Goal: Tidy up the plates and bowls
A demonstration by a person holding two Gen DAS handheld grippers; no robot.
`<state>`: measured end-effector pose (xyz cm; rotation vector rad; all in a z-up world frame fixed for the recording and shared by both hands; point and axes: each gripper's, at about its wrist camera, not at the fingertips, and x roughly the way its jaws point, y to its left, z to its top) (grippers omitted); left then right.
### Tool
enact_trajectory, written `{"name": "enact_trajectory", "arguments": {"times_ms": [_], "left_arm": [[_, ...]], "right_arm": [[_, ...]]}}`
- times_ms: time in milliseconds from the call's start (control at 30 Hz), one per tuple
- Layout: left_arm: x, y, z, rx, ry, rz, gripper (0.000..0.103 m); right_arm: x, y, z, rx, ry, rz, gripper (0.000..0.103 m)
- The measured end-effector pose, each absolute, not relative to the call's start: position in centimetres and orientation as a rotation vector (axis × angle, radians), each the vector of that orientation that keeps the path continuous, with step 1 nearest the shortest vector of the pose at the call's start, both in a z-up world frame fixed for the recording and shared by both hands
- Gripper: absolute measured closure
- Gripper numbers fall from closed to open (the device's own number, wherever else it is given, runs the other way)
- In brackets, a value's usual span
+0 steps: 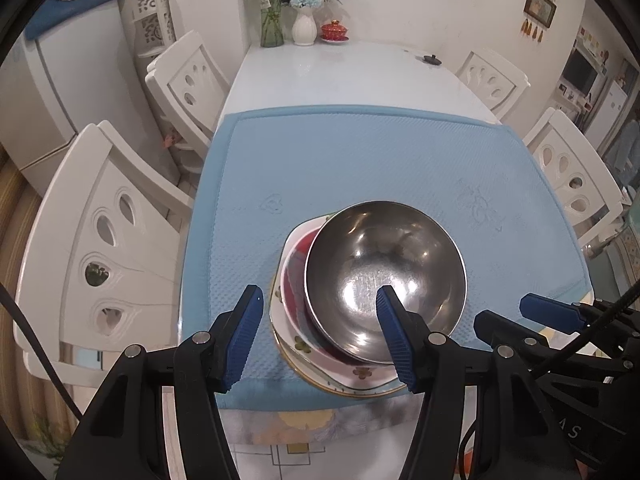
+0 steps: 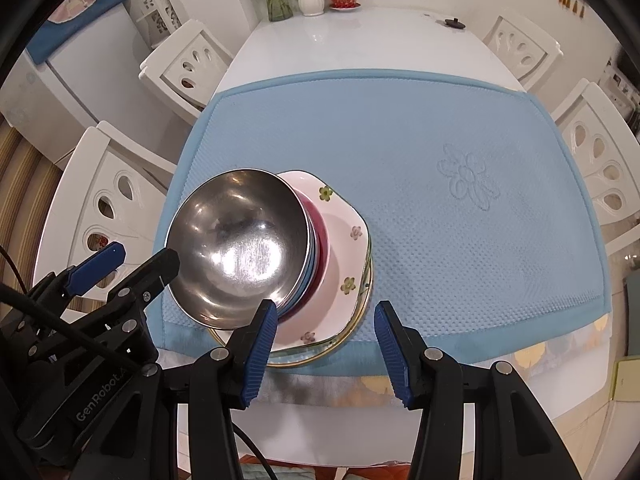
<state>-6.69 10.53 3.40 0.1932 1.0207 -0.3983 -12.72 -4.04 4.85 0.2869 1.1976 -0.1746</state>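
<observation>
A steel bowl tops a stack at the near edge of the blue mat. Under it lie a red bowl, a pink floral plate and a gold-rimmed plate; a thin blue rim also shows between the bowls in the right wrist view. My left gripper hangs open over the stack's left side, one finger over the steel bowl, the other outside it. My right gripper is open beside the plates' right edge, holding nothing.
The white table runs on beyond the mat, with a glass vase, a white vase, a red lidded cup and a small black lid at its far end. White chairs stand on both sides.
</observation>
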Motion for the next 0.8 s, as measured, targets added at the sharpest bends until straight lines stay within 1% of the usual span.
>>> {"name": "enact_trajectory", "arguments": {"times_ms": [233,433,800], "left_arm": [[-7.2,9.7,3.8,0.281,0.975,-0.344,0.046],[-7.1,8.6,3.8,0.273,0.998,-0.353,0.046],[-7.7,4.8,4.3,0.294,0.983,-0.282,0.046]], "right_arm": [[-12.8,-3.9,4.9,0.279,1.197,-0.172,0.054],[-13.1,-4.8,5.1,0.283,1.193,-0.176,0.054],[-13.4,-8.7,5.3,0.284,1.202,-0.154,0.054]]}}
